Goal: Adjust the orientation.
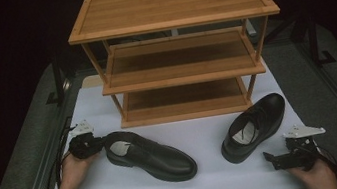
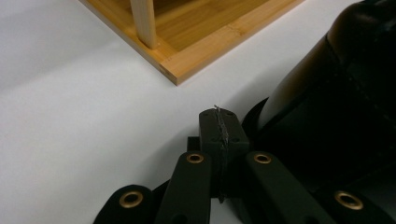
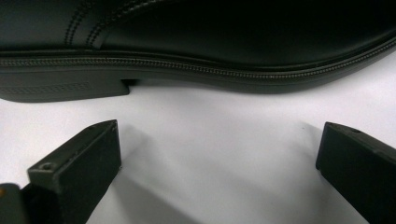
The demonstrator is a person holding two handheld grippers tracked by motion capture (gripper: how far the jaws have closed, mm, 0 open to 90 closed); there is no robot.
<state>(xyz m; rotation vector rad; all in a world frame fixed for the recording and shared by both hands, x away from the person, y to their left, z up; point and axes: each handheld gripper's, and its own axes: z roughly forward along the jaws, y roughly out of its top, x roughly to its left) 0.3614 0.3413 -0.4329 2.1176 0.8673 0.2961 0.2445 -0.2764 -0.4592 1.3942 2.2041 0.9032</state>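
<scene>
Two black shoes, two claws, one three-tier wooden rack on a white counter.

The left claw (image 1: 94, 145), jaws pressed together on nothing, sits at the heel of the left shoe (image 1: 151, 155), which stretches away to its right. The right shoe (image 1: 253, 126) lies just beyond the right claw (image 1: 273, 158), whose jaws gape wide, empty. The rack (image 1: 177, 47) stands behind both.
</scene>
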